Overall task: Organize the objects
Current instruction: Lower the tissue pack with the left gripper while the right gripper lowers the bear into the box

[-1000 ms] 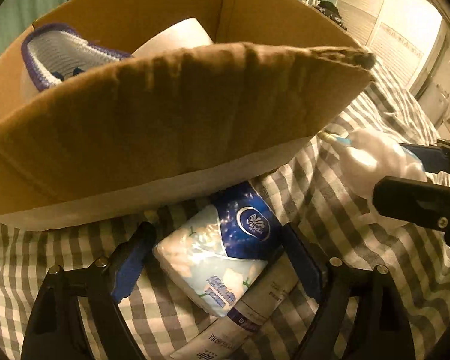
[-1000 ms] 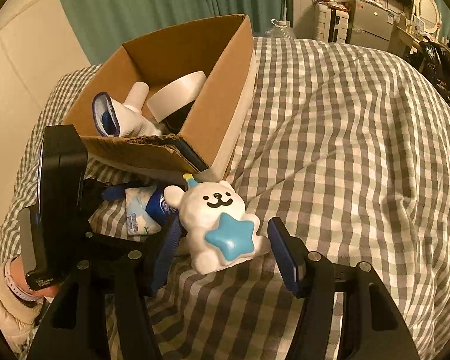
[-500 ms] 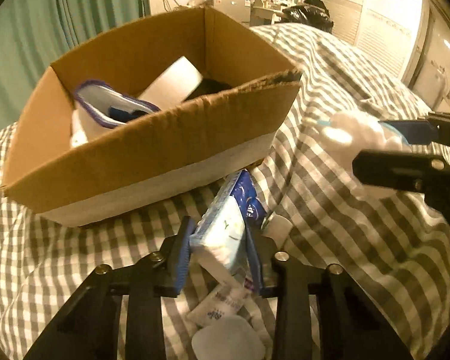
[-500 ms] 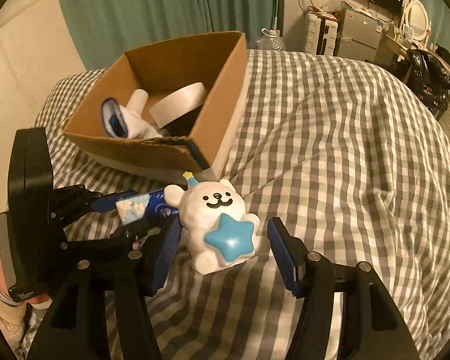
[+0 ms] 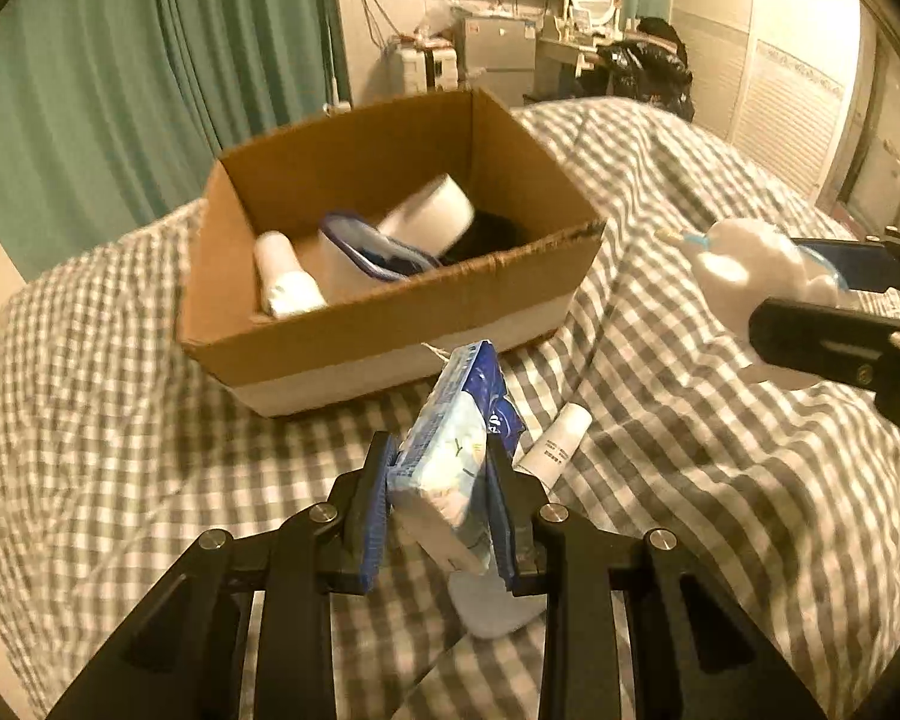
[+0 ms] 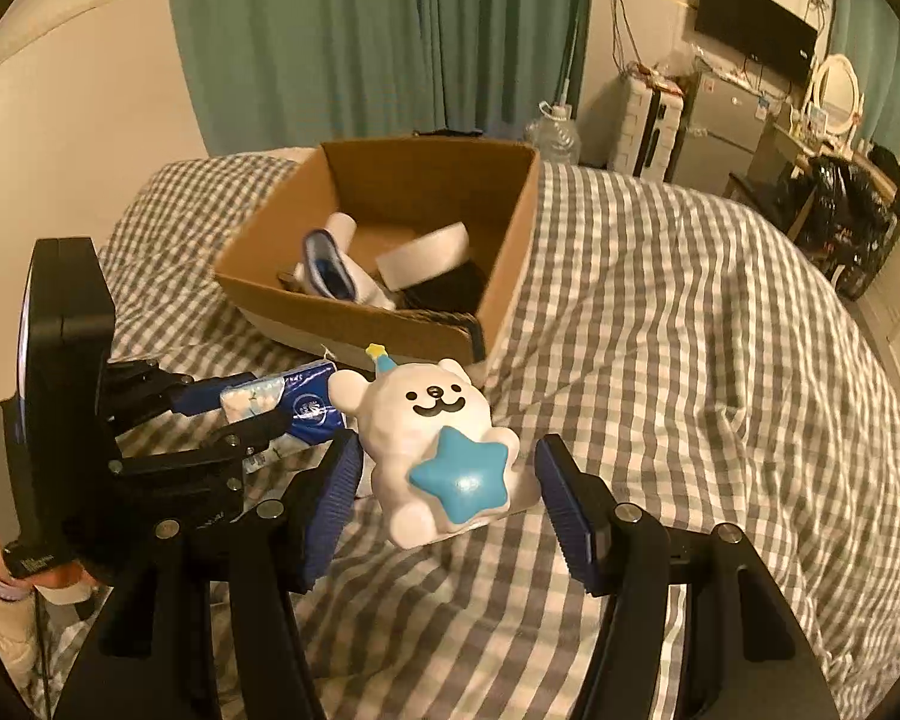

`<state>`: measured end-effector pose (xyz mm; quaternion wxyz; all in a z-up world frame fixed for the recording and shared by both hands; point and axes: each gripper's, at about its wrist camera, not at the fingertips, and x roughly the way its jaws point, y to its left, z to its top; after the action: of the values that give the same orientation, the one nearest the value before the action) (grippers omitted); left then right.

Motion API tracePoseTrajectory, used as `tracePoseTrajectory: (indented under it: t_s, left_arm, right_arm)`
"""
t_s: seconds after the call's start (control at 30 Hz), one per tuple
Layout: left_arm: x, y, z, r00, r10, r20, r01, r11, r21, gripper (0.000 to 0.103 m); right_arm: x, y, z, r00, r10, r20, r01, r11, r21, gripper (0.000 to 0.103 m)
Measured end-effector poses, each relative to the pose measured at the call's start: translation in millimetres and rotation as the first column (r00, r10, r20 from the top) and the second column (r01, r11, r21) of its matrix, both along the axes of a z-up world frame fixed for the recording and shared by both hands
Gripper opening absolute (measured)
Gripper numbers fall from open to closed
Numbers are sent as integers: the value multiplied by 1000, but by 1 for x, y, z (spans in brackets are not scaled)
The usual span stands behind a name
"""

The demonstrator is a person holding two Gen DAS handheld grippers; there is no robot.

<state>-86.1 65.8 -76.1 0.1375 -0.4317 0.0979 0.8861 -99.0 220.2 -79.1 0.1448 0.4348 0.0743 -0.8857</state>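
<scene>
Lifted off the bed, tissue pack (image 5: pixel 450 456) sits clamped in left gripper (image 5: pixel 441 504).

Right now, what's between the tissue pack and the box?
Only bare checked bedspread between the blue tissue pack and the brown cardboard box, seen in the left wrist view.

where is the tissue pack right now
The tissue pack is clamped in the left gripper, raised above the checked bedspread, just in front of the cardboard box.

A blue-and-white plastic tissue pack (image 5: pixel 450 456) stands tilted on edge, raised above the checked bedcover. A glossy white bear figurine (image 6: pixel 441 450) hugging a blue star sits upright nearby. Behind both, an open brown cardboard box (image 5: pixel 390 324) holds assorted items.
</scene>
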Motion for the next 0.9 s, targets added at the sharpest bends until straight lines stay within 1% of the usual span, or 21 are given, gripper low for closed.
tracePoseTrajectory:
  t_s: [0.03,0.17,0.27,0.37,0.47,0.53,0.63,0.7,0.83,0.9]
  left_arm:
    - [7,-8,7,1000,1,-11,-1,1000,0,29]
    - [12,-11,30,998,11,-59,-11,1000,1,29]
    - [16,-19,55,993,36,-109,-35,999,7,29]
    - [11,-29,77,991,62,-122,-56,997,54,29]
    - [3,-31,97,985,69,-161,-62,997,48,29]
    - [-6,-31,113,979,66,-194,-61,998,34,29]
    - [-20,-32,128,972,66,-225,-62,998,24,29]
    - [-35,-33,136,967,69,-245,-67,998,15,29]
    - [-67,-31,137,963,84,-256,-89,996,-10,29]
    - [-82,-30,134,965,90,-245,-94,996,-4,29]
  right_arm:
    - [3,-4,4,1000,6,-9,-5,1000,6,60]
    - [14,-17,21,998,28,-48,-28,1000,14,60]
    - [20,-26,32,996,46,-74,-45,999,21,60]
    - [23,-32,49,992,45,-118,-43,999,22,60]
    - [19,-36,69,987,45,-157,-42,999,20,60]
    - [13,-42,80,983,56,-176,-51,998,31,60]
    - [-4,-54,98,974,85,-212,-73,995,66,59]
    - [-14,-59,107,969,91,-229,-79,995,65,59]
    - [-43,-67,120,964,90,-249,-79,995,56,59]
    - [-60,-71,121,965,85,-249,-74,996,55,59]
